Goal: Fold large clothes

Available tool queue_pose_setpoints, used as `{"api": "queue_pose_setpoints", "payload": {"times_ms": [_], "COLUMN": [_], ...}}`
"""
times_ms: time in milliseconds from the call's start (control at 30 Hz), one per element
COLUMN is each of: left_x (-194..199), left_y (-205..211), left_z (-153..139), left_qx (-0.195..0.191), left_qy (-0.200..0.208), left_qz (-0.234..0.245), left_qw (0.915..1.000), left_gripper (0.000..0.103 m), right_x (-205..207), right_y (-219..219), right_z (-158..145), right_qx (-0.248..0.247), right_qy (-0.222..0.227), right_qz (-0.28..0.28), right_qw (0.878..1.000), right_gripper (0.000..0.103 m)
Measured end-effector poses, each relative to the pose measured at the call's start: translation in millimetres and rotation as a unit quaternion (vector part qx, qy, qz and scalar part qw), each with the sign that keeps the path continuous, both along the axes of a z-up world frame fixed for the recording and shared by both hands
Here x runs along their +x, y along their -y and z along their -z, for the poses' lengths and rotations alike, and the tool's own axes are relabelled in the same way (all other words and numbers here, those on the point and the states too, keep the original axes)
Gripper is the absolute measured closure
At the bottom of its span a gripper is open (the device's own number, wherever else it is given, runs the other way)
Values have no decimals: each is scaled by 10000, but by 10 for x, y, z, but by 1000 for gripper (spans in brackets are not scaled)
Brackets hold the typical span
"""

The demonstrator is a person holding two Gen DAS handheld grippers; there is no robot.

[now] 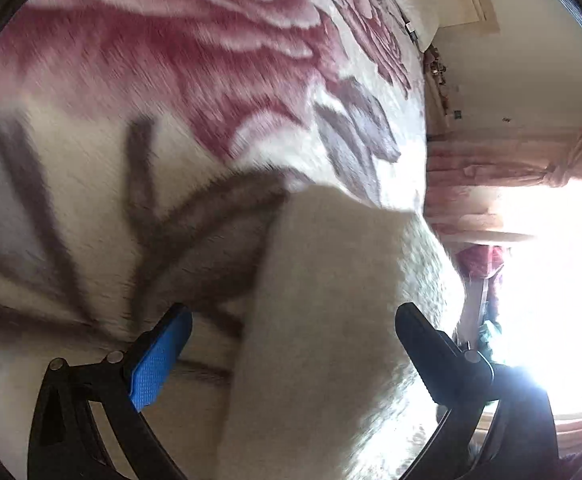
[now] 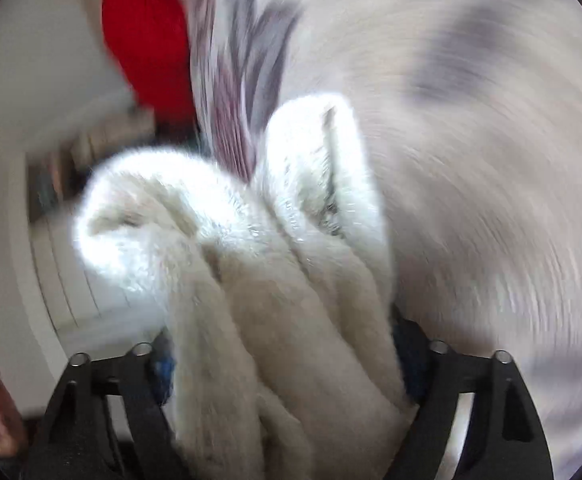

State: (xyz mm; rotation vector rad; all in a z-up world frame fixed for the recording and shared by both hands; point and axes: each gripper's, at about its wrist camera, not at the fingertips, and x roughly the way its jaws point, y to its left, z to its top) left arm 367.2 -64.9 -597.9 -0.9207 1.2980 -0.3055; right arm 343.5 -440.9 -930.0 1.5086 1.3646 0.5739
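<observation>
Item: white fleece garment | lies: centre frame, long axis away from right gripper | jaws: wide, fleece bunched between, clamping unclear | left gripper: apart, fleece between, unpinched.

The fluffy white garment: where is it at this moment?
In the right wrist view the fluffy white garment is bunched at centre, running down between the right tool fingers, over the floral blanket. The red object lies beyond, upper left.

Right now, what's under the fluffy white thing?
Under the fluffy white garment lies a flowery blanket, pink and grey on cream. The part directly beneath is covered, so anything else there can't be seen.
</observation>
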Motion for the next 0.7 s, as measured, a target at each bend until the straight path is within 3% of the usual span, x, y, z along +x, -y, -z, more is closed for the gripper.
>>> {"api": "queue_pose_setpoints", "payload": {"times_ms": [67,200,267,333,400,567,600,633,700], "left_x": [-42,-110,-236,-289,-345,-282,-250,-206,-78], "left_y": [-117,-268,-300,-240,-187,26,80,137,281], "left_z": [-74,-133,-121,-66,-43,-54,-65,-69,-48], "left_qx": [187,691,787,850,797,609,544,480,364], "left_qy": [-6,-142,-216,-295,-308,-126,-55,11,128], "left_qz": [17,229,418,585,683,800,882,961,1161], "left_qw": [9998,9972,9958,9942,9940,9949,9946,9942,9925], "left_gripper": [0,0,0,0,0,0,0,0,0], "right_x": [-584,-1728,-1926,-1884,-1625,-1241,-1124,-1063,-833], "right_y": [158,-13,-109,-62,49,389,379,413,376], "right_z": [26,39,-15,-130,-338,-823,-915,-934,-926], "right_qx": [249,392,144,-150,-809,-1737,-1989,-1999,-2527], "right_qy": [-425,-1019,-1103,-1010,-878,-136,44,117,-65], "right_qz": [1390,2994,3020,2605,1821,885,769,652,44], "right_qw": [9891,9479,9468,9601,9760,9807,9770,9776,9675], "right_gripper": [26,26,26,14,13,15,43,84,84]}}
